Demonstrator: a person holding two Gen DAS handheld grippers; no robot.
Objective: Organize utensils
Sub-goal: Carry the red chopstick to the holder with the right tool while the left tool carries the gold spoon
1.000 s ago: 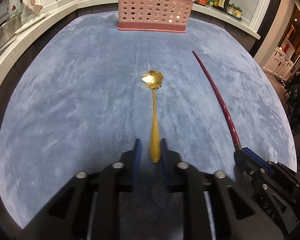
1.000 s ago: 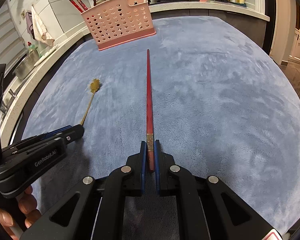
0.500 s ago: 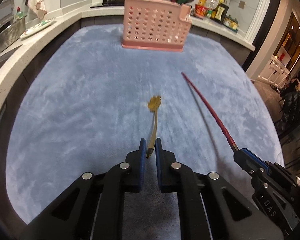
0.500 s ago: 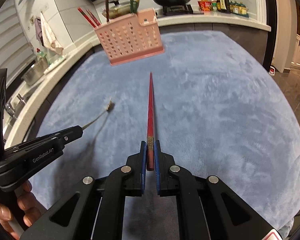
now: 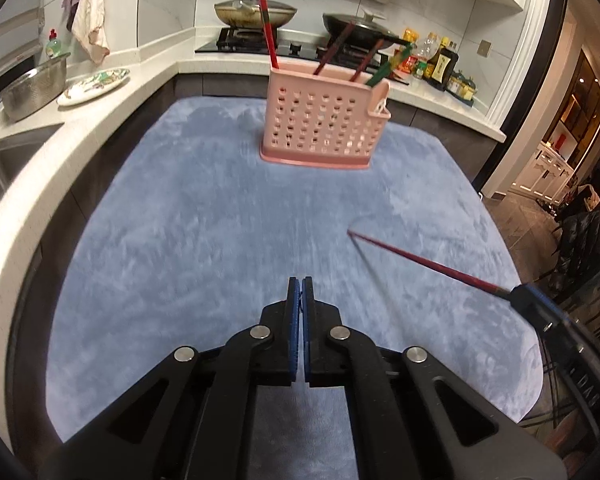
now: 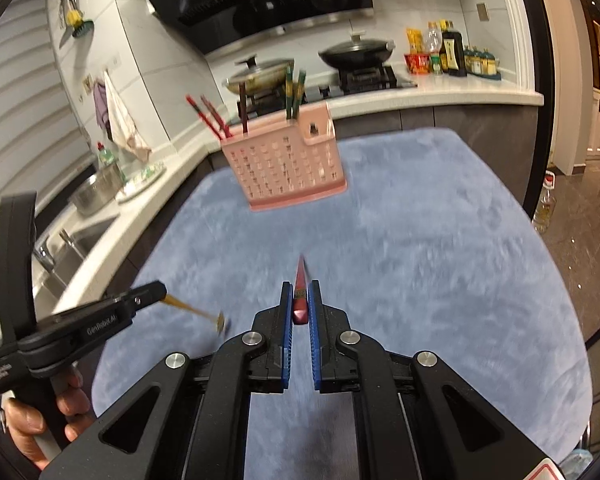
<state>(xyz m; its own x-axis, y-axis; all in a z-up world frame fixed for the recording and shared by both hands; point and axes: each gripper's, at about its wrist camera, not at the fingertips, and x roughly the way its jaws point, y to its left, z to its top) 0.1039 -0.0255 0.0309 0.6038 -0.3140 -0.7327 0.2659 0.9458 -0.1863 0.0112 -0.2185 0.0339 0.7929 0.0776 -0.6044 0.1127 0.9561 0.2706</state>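
Right gripper (image 6: pixel 299 300) clamps the red chopstick (image 6: pixel 300 286) by its butt end, tip pointing ahead. Left gripper (image 6: pixel 162 290), its jaws having just closed, pinches the gold spoon (image 6: pixel 196 310) handle, bowl hanging out front. Pink utensil basket (image 6: pixel 286 168) stands beyond both on the blue mat (image 6: pixel 440 260).

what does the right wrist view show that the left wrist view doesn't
Only the right wrist view shows the gold spoon jutting from the left gripper, and the hand holding that gripper. Only the left wrist view shows the red chopstick side on along its whole length, sticking out of the right gripper; no spoon shows at its own shut jaws. Both show the pink basket with chopsticks standing in it, the blue mat and the lidded pans behind.
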